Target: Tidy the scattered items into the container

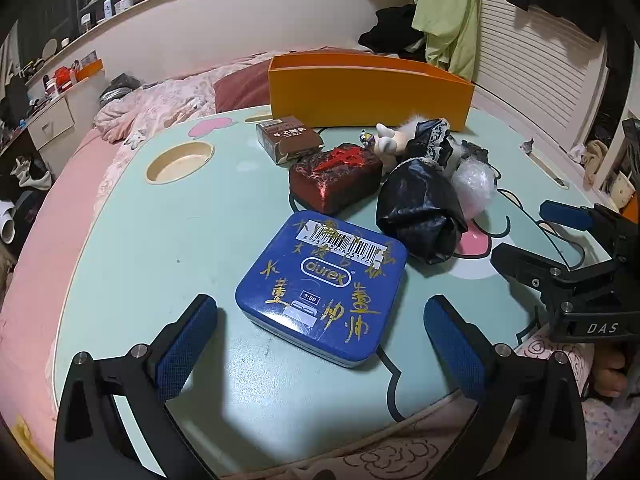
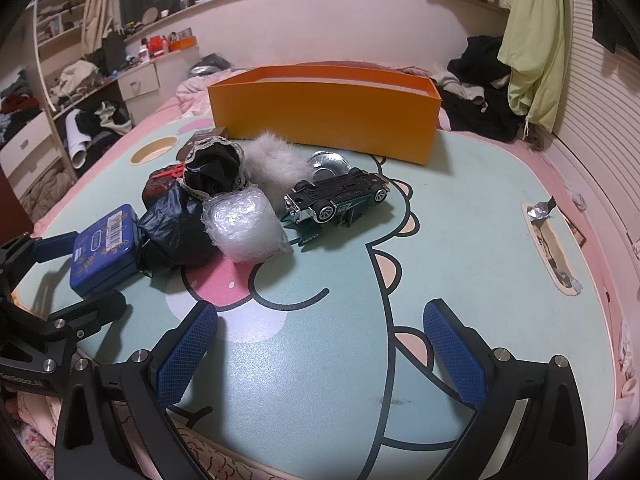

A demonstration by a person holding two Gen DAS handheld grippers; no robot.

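The left gripper point(image 1: 320, 340) has its 2 blue fingers spread as wide as they go and it holds nothing. The blue tin point(image 1: 322, 286) lies flat on the table point(image 1: 160, 248) just in front of it, between the lines of the 2 fingers, and the pads do not touch it.

The right gripper point(image 2: 320, 344) is wide open too, with only bare table between its fingers.

The orange box point(image 2: 324, 114) stands at the far side of the table. What is inside it cannot be seen.

In front of the box lies a heap of small things. There is a brown box point(image 1: 289, 139), a dark red box point(image 1: 335, 176) beside it, a black bag point(image 1: 420, 216), a lump of bubble wrap point(image 2: 244, 224), a grey fluffy thing point(image 2: 276, 160), and black cloth with lace point(image 2: 214, 168). A toy car point(image 2: 340, 198) lies upside down, wheels up, right of the heap
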